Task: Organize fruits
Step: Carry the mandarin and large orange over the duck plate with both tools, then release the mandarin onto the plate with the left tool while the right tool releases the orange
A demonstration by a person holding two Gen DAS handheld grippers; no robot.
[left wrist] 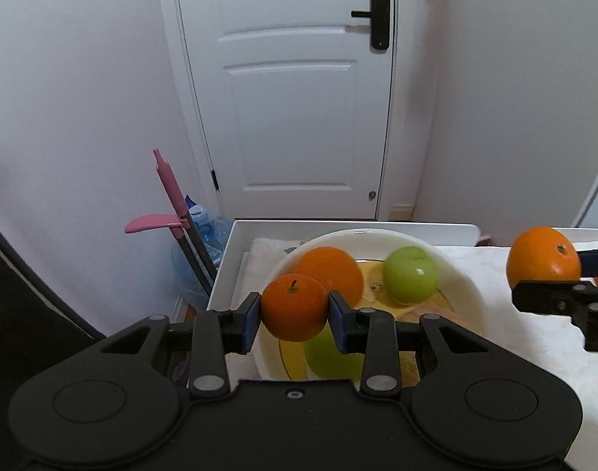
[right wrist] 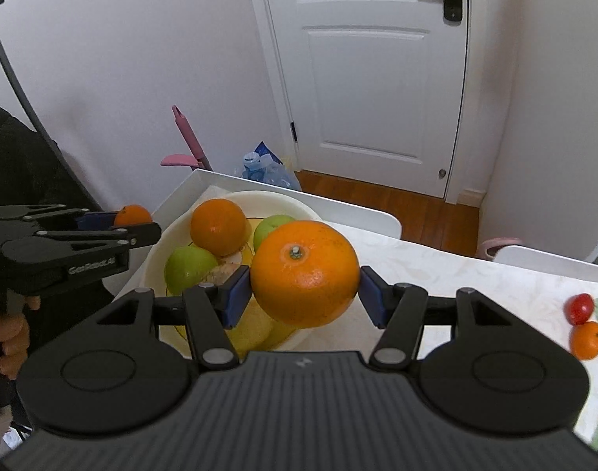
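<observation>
My left gripper (left wrist: 294,316) is shut on a small orange tangerine (left wrist: 294,307), held above the near left rim of a white bowl (left wrist: 462,280). The bowl holds an orange (left wrist: 336,269), a green apple (left wrist: 411,279), a second green apple (left wrist: 330,357) and a banana. My right gripper (right wrist: 303,295) is shut on a large orange (right wrist: 305,272), held above the right side of the bowl (right wrist: 157,247). In the right wrist view the left gripper (right wrist: 136,223) with its tangerine (right wrist: 132,215) is at the left.
The bowl stands on a white table with a pale patterned cloth (right wrist: 456,274). A small red fruit (right wrist: 579,308) and a small tangerine (right wrist: 587,339) lie on the cloth at the right. A pink-handled mop (left wrist: 173,196) and a water bottle (left wrist: 205,235) stand beyond the table by the door.
</observation>
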